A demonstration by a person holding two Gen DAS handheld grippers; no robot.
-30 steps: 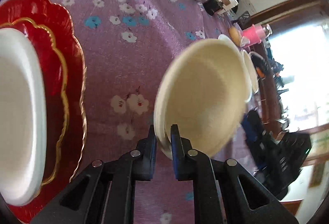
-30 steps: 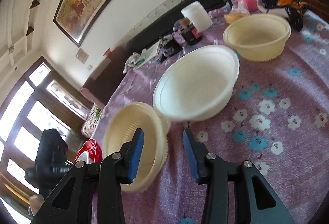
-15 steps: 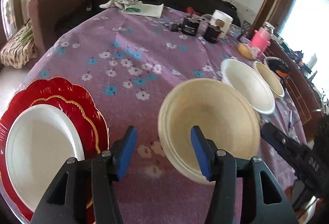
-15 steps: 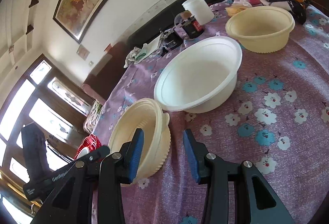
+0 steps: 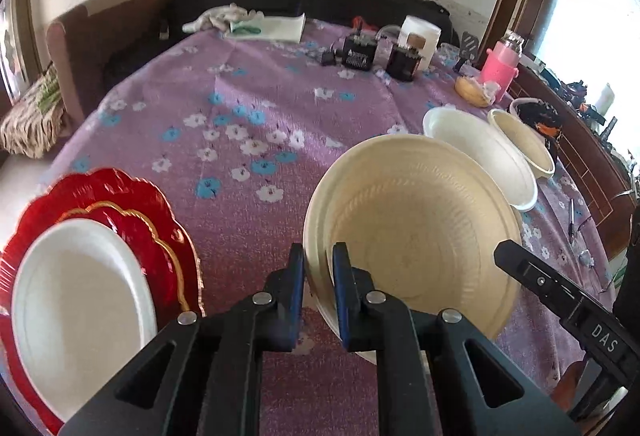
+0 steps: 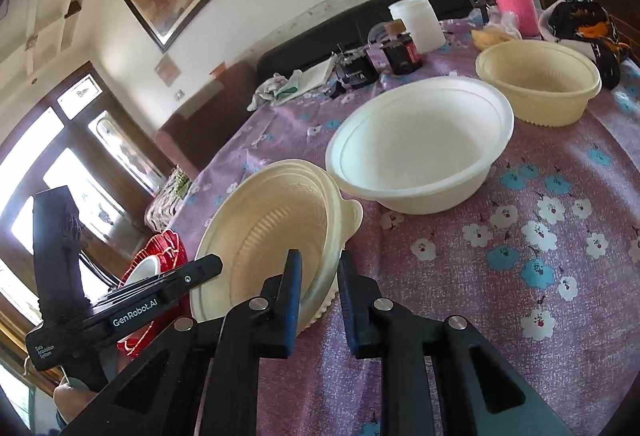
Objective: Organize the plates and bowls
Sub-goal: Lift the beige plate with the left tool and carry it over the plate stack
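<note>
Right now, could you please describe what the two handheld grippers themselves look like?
Both the left gripper and the right gripper are matte black plastic with triangular cut-outs, silver rivets and blue pads lining the jaws. Seen from the opposite camera, the left one's side reads "GenRobot.AI" in white, and the right one's reads "DAS". No cable is clearly visible.

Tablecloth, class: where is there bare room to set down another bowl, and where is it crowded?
The widest free patch of tablecloth lies between the red plate, the cream bowl and the far clutter. Another lies right of the white bowl, on the flowered cloth. Crowded: the far edge around the black boxes and pink bottle, and the row of bowls.
</note>
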